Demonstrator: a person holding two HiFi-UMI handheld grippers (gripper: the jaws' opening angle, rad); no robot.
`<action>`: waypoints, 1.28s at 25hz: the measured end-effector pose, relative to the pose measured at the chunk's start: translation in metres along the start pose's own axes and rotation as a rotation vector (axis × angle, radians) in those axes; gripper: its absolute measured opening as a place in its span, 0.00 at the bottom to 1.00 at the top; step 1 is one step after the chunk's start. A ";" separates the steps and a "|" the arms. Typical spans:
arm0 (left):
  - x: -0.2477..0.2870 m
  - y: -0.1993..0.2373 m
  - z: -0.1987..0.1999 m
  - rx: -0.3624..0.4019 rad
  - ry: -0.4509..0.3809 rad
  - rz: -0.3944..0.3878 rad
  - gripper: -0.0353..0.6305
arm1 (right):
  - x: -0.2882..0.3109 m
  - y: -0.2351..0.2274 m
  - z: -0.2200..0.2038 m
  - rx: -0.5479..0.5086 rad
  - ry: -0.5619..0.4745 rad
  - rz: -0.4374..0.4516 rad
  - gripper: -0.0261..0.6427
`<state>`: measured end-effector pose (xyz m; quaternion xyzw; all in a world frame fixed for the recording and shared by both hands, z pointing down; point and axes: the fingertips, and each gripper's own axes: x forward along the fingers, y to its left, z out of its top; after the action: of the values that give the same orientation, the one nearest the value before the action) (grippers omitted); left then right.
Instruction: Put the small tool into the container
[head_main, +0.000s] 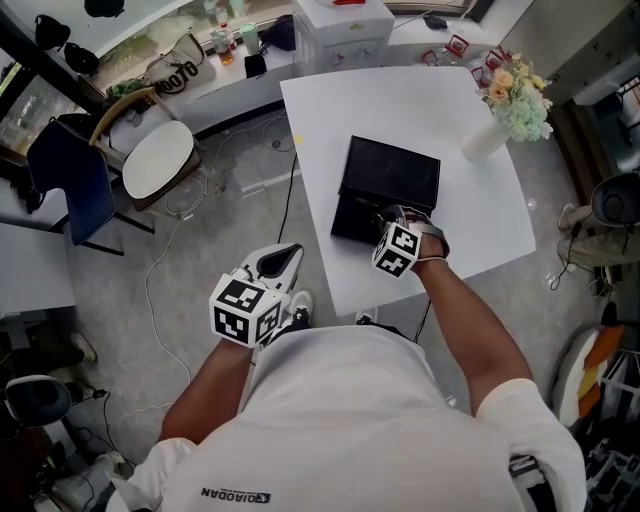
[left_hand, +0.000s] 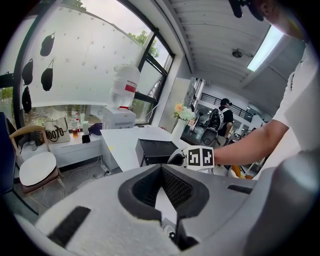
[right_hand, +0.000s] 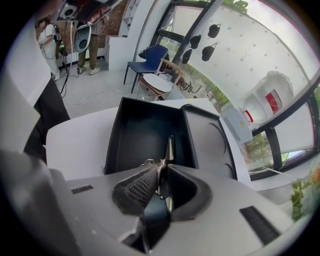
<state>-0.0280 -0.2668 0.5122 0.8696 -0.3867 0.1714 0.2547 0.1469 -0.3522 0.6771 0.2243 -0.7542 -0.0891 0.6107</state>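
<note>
**Right tool at the box, metal piece between its jaws**

My right arm reaches forward, with the right tool (right_hand: 162, 167) at the near edge of the one black box (head_main: 392, 168) on the white surface (head_main: 400, 100). Its jaws stand slightly apart. The single thin metal piece (right_hand: 170, 146) is upright between them, over the box's open compartment. My left arm is bent back, holding the left tool (head_main: 287, 252) near-left, off the surface, jaws apart and empty. One vase of flowers (head_main: 512, 100) stands far right.
</note>
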 end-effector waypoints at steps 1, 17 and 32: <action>0.000 0.000 0.000 0.003 0.001 0.000 0.07 | 0.001 0.002 -0.001 0.002 0.000 0.003 0.14; -0.007 0.006 -0.004 0.000 0.009 0.022 0.07 | -0.005 0.011 0.000 0.050 -0.030 0.028 0.21; 0.025 -0.020 0.038 0.112 -0.013 -0.065 0.07 | -0.137 -0.016 0.012 0.578 -0.363 -0.011 0.21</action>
<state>0.0068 -0.2922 0.4878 0.8957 -0.3498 0.1786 0.2087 0.1604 -0.3066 0.5468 0.3729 -0.8433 0.0867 0.3772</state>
